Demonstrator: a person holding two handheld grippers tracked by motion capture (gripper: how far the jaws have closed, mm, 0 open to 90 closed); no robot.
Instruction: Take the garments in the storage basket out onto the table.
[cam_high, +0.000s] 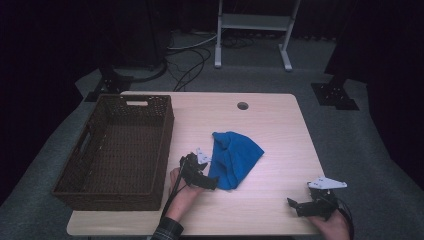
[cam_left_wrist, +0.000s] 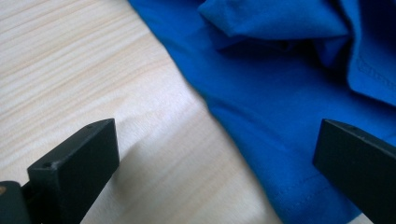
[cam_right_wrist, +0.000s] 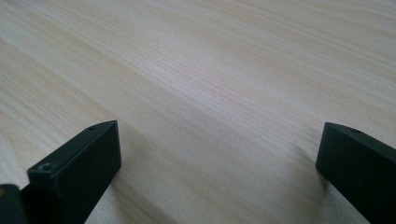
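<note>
A crumpled blue cloth (cam_high: 234, 157) lies near the middle of the light wooden table (cam_high: 270, 125). My left gripper (cam_high: 212, 182) is open at the cloth's near left edge, low over the table. In the left gripper view the blue cloth (cam_left_wrist: 289, 93) spreads between the jaws, its hem beside the right jaw, with bare wood by the left jaw. My right gripper (cam_high: 294, 204) is open near the table's front right, well apart from the cloth. In the right gripper view its jaws stand wide over bare wood (cam_right_wrist: 210, 93).
A dark brown wicker basket (cam_high: 90, 190) with nothing in it stands on the table's left side. A round cable hole (cam_high: 243, 106) sits near the far edge. Beyond the table are floor cables (cam_high: 190, 60) and a white stand (cam_high: 252, 30).
</note>
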